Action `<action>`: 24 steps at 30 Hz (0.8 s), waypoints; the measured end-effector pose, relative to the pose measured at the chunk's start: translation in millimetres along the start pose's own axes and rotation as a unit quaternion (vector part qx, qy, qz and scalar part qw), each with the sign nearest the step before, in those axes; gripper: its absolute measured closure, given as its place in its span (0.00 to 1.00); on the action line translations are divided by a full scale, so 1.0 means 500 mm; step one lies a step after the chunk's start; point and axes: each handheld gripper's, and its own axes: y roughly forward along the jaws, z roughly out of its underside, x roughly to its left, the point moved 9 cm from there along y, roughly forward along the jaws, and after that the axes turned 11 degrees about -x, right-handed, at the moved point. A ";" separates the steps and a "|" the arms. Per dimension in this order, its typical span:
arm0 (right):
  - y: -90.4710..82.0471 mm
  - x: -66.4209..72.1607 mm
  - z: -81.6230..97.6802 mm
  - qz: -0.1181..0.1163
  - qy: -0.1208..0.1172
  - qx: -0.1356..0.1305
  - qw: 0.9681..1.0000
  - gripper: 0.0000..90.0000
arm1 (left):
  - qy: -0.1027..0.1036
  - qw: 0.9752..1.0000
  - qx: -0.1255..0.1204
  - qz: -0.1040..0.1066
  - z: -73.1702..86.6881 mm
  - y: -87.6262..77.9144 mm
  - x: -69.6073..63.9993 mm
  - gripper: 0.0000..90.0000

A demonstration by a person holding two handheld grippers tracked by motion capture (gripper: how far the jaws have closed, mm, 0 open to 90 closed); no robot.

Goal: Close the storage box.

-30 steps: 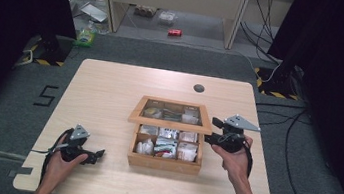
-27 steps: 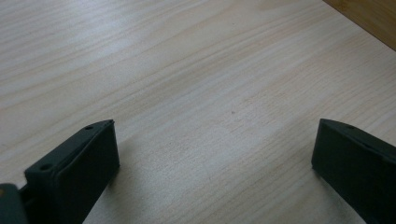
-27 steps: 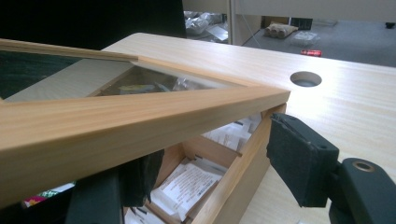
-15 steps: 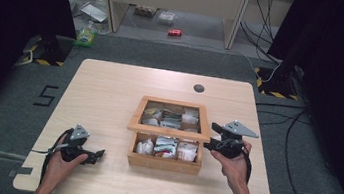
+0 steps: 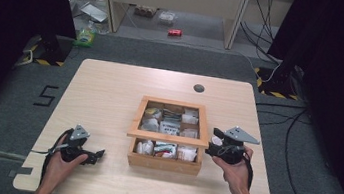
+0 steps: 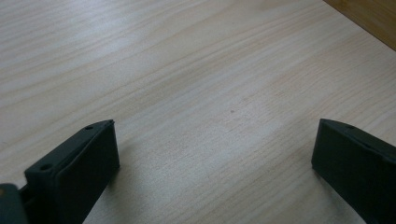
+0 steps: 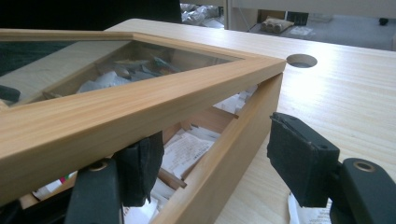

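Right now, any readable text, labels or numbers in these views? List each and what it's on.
"5": dark numeral on the grey floor left of the light wooden table.
Paper packets in the glass-lidded wooden box: print too small and blurred to read.
Red can on the floor: unreadable.

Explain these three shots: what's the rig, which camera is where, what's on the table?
No robot here: a person holds a two-jaw claw in each hand. The high view looks down on the table from above the person's side. The other two cameras ride on the claws and look along their jaws.

On the table stands a wooden box of small packets, its glass lid partly raised. The left claw is open over bare wood, holding nothing. The right claw is at the box's right side: one jaw is inside under the lid, the other outside the wall, not clamped on anything.
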 end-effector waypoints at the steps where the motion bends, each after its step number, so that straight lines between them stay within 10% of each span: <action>1: -0.001 0.000 0.002 -0.001 0.000 0.000 1.000 0.41 | 0.000 1.000 0.000 0.000 0.000 0.000 0.000 0.00; 24: -0.020 -0.017 0.037 0.023 -0.006 0.016 1.000 0.41 | 0.000 1.000 0.000 0.000 0.000 0.000 0.000 0.00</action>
